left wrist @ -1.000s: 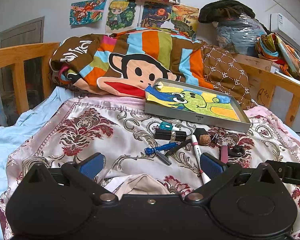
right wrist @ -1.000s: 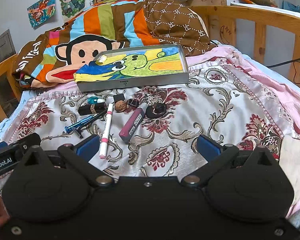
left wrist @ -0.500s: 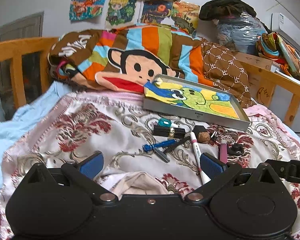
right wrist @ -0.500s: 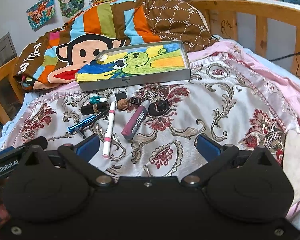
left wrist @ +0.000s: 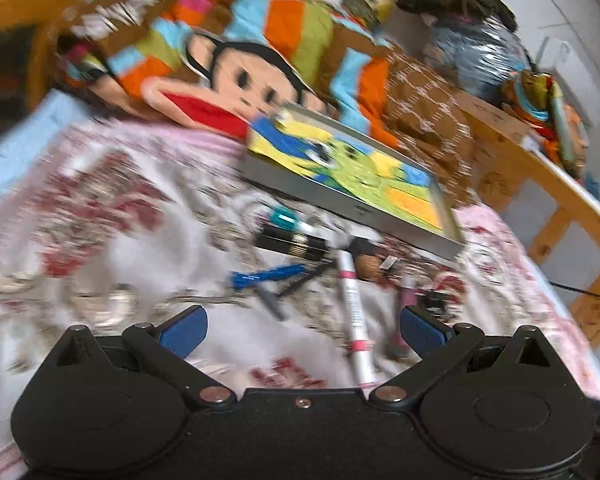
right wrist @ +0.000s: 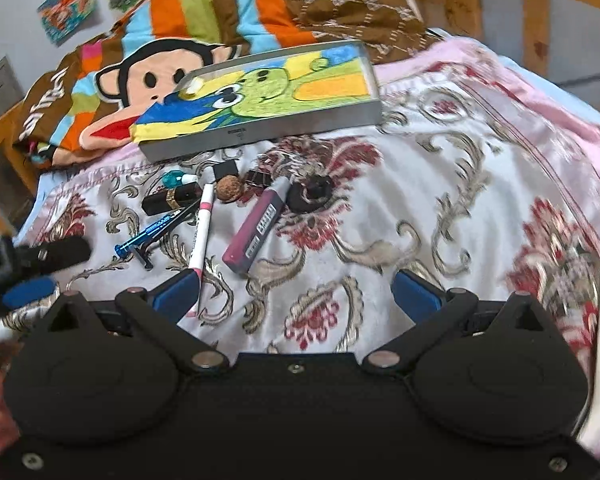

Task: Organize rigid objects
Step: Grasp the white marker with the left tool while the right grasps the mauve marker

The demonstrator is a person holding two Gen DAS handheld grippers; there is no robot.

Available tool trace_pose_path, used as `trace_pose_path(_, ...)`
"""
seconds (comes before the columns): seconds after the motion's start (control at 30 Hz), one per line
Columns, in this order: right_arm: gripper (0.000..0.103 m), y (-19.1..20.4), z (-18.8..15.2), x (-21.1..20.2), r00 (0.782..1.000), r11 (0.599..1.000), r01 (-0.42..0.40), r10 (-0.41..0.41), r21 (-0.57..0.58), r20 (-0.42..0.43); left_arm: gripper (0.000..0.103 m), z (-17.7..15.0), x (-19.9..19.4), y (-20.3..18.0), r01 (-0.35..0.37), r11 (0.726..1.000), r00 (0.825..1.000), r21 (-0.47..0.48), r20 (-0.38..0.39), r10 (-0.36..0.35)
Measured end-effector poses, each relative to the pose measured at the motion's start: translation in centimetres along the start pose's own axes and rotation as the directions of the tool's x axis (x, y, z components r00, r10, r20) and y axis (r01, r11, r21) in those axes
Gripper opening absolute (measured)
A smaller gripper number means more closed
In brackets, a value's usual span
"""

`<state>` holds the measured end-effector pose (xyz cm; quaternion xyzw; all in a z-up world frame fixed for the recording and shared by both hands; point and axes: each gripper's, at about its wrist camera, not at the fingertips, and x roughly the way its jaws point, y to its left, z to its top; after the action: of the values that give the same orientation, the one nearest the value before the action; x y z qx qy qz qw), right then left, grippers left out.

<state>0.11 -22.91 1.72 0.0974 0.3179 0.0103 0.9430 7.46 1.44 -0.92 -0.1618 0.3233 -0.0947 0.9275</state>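
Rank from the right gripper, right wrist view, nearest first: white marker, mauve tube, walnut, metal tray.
From the right gripper:
1. white marker, its near end by the left finger.
2. mauve tube, ahead, slightly left.
3. walnut, behind both.
4. metal tray, farthest, against the monkey pillow.

Plenty of open bedspread [right wrist: 440, 216] is left on the right, nothing parked there. Straight ahead the way is clogged by a white marker [right wrist: 202, 236], a mauve tube [right wrist: 256, 232] and a walnut [right wrist: 229, 189], with the tray [right wrist: 268, 132] walling off the far side.
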Motion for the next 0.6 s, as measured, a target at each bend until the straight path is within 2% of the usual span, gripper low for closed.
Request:
trace_pose_path(0.07,0.103,0.0,0.4,0.4,1.0,0.999,-0.009,0.01,-0.036,0.017,0.102,0.9,1.8,0.4,0.062,0.998,0.997,-0.017,-0.046,-0.062)
trace_pose_path(0.17,0.103,-0.2,1.6,1.2,0.998,0.996,-0.055,0.058,-0.076,0.029,0.102,2.1,4.4,1.3,0.138,0.987,0.983,-0.077,-0.109,-0.146)
trace_pose_path(0.3,0.103,-0.2,3.1,3.0,0.991,0.982,-0.136,0.137,-0.134,-0.004,0.102,2.6,6.7,1.7,0.201,0.972,0.967,-0.118,-0.133,-0.216)
trace_pose_path(0.47,0.103,-0.4,4.6,5.6,0.973,0.962,-0.231,0.226,-0.143,-0.053,0.102,2.7,8.8,1.5,0.235,0.968,0.957,-0.086,-0.153,-0.246)
trace_pose_path(0.6,0.103,-0.7,5.1,7.5,0.965,0.956,-0.258,0.248,-0.142,-0.083,0.094,2.6,10.1,1.1,0.244,0.969,0.952,-0.046,-0.176,-0.249)
